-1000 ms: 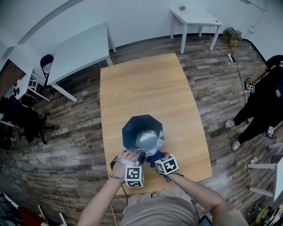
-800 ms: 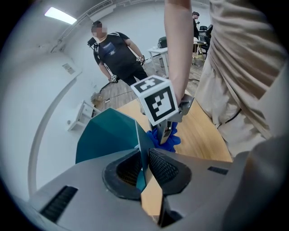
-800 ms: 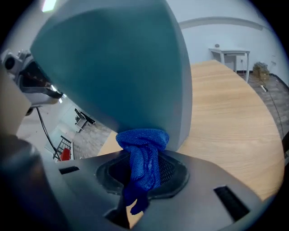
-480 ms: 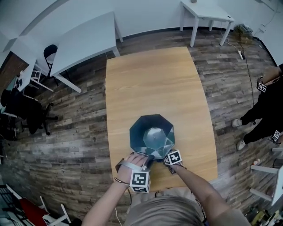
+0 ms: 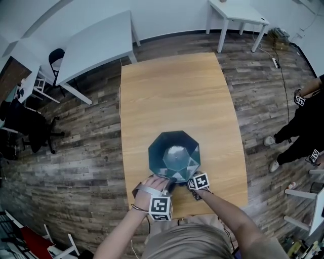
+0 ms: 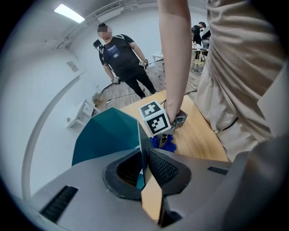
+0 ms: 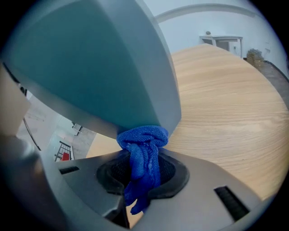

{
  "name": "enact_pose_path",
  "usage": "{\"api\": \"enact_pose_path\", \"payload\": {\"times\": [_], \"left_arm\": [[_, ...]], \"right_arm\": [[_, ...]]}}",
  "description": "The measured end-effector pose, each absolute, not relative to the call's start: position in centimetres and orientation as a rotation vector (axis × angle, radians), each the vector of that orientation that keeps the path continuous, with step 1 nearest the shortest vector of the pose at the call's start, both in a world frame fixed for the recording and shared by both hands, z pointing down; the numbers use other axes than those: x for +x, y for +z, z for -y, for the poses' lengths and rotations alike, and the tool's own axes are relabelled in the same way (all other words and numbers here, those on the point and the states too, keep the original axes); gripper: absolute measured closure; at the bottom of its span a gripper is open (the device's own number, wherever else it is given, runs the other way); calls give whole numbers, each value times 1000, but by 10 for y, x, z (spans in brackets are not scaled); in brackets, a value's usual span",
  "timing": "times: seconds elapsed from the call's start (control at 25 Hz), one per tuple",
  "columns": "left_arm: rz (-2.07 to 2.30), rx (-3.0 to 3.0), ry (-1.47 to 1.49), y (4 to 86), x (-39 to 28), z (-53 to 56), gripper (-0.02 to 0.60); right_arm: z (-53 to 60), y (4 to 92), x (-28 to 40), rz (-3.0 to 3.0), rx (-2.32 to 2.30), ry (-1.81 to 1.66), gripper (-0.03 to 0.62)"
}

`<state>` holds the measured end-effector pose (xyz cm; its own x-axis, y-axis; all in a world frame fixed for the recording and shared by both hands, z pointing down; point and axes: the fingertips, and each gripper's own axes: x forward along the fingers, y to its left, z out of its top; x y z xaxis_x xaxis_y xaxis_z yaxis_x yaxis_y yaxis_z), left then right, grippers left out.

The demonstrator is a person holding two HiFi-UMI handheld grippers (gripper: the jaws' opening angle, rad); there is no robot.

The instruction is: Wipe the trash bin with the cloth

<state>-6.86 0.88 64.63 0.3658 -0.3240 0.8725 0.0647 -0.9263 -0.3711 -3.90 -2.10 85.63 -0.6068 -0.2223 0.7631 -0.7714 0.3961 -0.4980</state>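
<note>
A teal, faceted trash bin [image 5: 174,156] stands near the front edge of the wooden table [image 5: 172,96]. My left gripper [image 5: 169,183] is at its near rim. In the left gripper view the bin's thin wall [image 6: 108,135] runs between the jaws, and the left gripper [image 6: 143,155] is shut on it. My right gripper [image 5: 190,184] sits just right of it, low against the bin's near side. It [image 7: 142,170] is shut on a bunched blue cloth [image 7: 142,149] that presses on the bin's outer wall [image 7: 90,58]. The cloth [image 6: 165,143] also shows under the right gripper's marker cube [image 6: 156,121].
The table's front edge is just behind both grippers. A person in black [image 5: 304,129] stands on the floor to the right, also seen in the left gripper view [image 6: 122,56]. White tables [image 5: 96,48] [image 5: 235,15] and chairs [image 5: 30,134] stand farther off.
The head camera shifted a second ago and has been steady since. The right gripper and cloth have slid slightly along the bin's near side. The left gripper stays clamped on the rim.
</note>
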Motion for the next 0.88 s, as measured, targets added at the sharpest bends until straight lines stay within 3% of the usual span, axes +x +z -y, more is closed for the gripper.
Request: {"api": "enact_pose_path", "payload": {"times": [0.6, 0.8, 0.88], "left_arm": [[-299, -2343, -1618, 647, -30, -21, 518], [-226, -2278, -1584, 637, -52, -25, 411], [-204, -2232, -1616, 640, -70, -26, 399]], "right_arm": [[-11, 686, 25, 2280, 881, 1089, 519], [-18, 643, 17, 2318, 894, 1084, 519], [-24, 628, 6, 2329, 870, 1085, 519]]}}
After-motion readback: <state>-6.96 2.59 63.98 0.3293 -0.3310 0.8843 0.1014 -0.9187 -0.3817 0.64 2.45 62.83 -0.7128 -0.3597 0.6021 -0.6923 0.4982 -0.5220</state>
